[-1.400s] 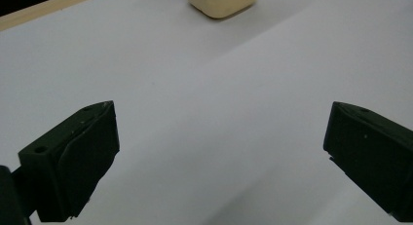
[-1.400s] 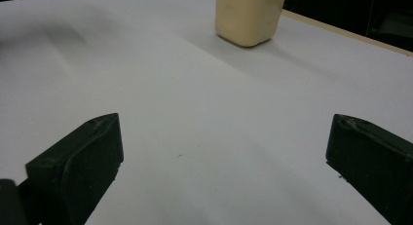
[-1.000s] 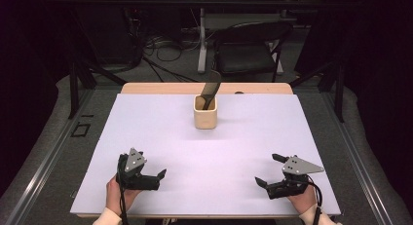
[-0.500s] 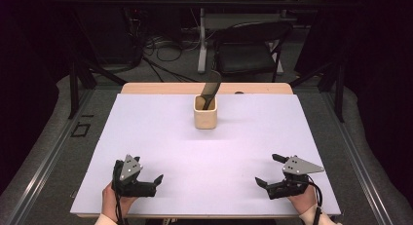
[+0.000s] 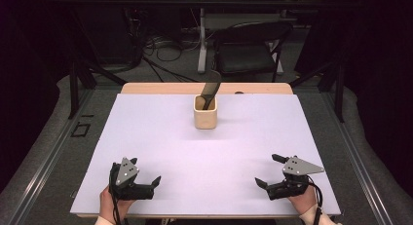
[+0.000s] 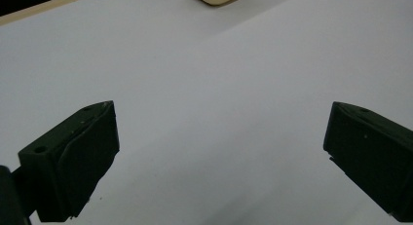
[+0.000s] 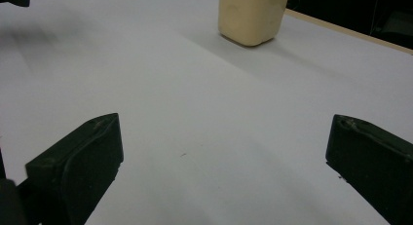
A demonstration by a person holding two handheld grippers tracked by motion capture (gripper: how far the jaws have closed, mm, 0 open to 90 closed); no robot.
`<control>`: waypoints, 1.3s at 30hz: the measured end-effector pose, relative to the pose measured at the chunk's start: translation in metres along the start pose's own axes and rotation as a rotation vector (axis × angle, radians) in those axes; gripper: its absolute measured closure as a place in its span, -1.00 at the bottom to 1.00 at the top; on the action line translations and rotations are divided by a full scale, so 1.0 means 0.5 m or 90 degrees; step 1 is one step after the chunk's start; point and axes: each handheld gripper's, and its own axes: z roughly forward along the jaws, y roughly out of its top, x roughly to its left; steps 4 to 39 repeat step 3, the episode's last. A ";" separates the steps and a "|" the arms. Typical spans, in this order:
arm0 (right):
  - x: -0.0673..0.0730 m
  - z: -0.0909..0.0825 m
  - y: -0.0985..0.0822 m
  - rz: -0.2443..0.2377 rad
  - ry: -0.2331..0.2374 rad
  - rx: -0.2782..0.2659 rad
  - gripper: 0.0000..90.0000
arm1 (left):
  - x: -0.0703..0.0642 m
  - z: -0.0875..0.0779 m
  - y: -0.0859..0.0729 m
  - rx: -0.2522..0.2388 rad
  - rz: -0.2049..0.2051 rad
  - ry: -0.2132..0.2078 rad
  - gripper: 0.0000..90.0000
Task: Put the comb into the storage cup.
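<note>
Cup point(image 5: 205, 114): far on the worktop point(image 5: 160, 142), dark tool point(image 5: 210, 91) standing inside (untouched).
Left gripper point(image 5: 146, 183): near, jaws wide apart, empty.
Right gripper point(image 5: 269, 171): near, jaws wide apart, empty.
Left to do: I think everything.

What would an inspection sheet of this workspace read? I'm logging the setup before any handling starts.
Surface: white table top, flat, bare around the cup.
Job's things: cream cup upright near the far edge; dark utensil stands in it, leaning right.
Clutter: nothing seen.
Grippers: left gripper and right gripper near the front edge, both open, holding nothing, far from the cup.
Cables: one trails from each gripper toward the person; more lie on the floor behind.
Surroundings: black chair beyond the table; dark room.
</note>
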 end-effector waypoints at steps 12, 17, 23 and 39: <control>0.001 0.000 0.001 -0.001 0.000 -0.001 -1.00 | 0.004 -0.002 0.000 -0.002 0.002 0.003 -1.00; 0.001 0.000 0.001 -0.001 0.000 -0.001 -1.00 | 0.004 -0.002 0.000 -0.002 0.002 0.003 -1.00; 0.001 0.000 0.001 -0.001 0.000 -0.001 -1.00 | 0.004 -0.002 0.000 -0.002 0.002 0.003 -1.00; 0.001 0.000 0.001 -0.001 0.000 -0.001 -1.00 | 0.004 -0.002 0.000 -0.002 0.002 0.003 -1.00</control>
